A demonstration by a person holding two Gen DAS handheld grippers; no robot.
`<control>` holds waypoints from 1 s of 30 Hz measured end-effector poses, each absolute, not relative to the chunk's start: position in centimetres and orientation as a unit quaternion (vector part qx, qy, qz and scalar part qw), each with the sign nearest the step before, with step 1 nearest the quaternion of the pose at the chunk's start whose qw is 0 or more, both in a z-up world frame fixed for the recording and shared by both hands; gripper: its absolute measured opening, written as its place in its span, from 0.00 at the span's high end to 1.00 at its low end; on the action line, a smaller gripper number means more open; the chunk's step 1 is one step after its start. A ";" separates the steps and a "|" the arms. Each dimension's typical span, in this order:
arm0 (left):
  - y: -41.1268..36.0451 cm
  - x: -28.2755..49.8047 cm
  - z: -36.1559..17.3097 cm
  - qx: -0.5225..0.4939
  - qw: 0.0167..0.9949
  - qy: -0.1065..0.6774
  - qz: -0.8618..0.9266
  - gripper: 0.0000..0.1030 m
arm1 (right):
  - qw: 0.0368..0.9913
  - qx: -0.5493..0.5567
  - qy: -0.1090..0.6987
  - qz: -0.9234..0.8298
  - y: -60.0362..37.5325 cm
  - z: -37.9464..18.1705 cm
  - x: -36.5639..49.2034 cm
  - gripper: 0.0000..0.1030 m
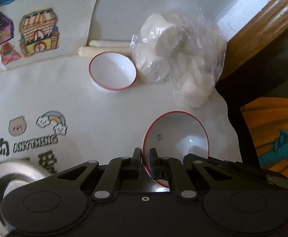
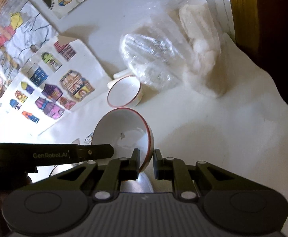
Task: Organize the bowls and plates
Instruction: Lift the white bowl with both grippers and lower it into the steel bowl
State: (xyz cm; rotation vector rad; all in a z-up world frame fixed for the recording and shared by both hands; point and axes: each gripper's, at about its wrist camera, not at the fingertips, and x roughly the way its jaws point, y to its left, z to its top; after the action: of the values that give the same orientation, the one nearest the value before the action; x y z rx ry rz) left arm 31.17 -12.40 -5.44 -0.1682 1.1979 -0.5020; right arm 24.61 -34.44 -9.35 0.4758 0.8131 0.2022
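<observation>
Both claws clamped on one red-rimmed bowl: left claw (image 1: 145, 161), right claw (image 2: 146, 163) pinching its rim, bowl (image 1: 176, 138) lifted. Ahead, second bowl (image 1: 112, 72) on tabletop (image 1: 84, 102); stacking undone.

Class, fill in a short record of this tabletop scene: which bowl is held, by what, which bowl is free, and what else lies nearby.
Held bowl: white red-rimmed bowl, tilted, rim clamped by both grippers
Left gripper: shut on its rim
Right gripper: shut on its rim
Free bowl: second white red-rimmed bowl, upright on white table
Nearby: clear plastic bag of white rolls, steel dish
</observation>
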 end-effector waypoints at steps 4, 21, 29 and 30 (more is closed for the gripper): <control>-11.2 29.8 -5.8 -0.078 0.786 0.567 -0.236 0.92 | 0.884 0.225 0.398 0.099 -33.4 -9.4 23.0 0.85; -9.0 27.0 -8.7 -0.079 0.754 0.617 -0.213 0.92 | 0.859 0.207 0.456 0.106 -30.7 -10.8 21.1 0.85; -8.8 27.2 -9.5 -0.086 0.748 0.630 -0.190 0.92 | 0.848 0.194 0.480 0.118 -30.3 -11.5 22.0 0.85; -8.8 27.2 -9.6 -0.087 0.748 0.631 -0.188 0.92 | 0.847 0.193 0.481 0.120 -30.3 -11.5 22.1 0.85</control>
State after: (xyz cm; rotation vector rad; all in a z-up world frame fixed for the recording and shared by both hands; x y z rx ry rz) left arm 27.24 -8.81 -9.60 -0.1907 1.3796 -0.4109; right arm 22.11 -30.27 -11.51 0.4066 1.0146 0.2534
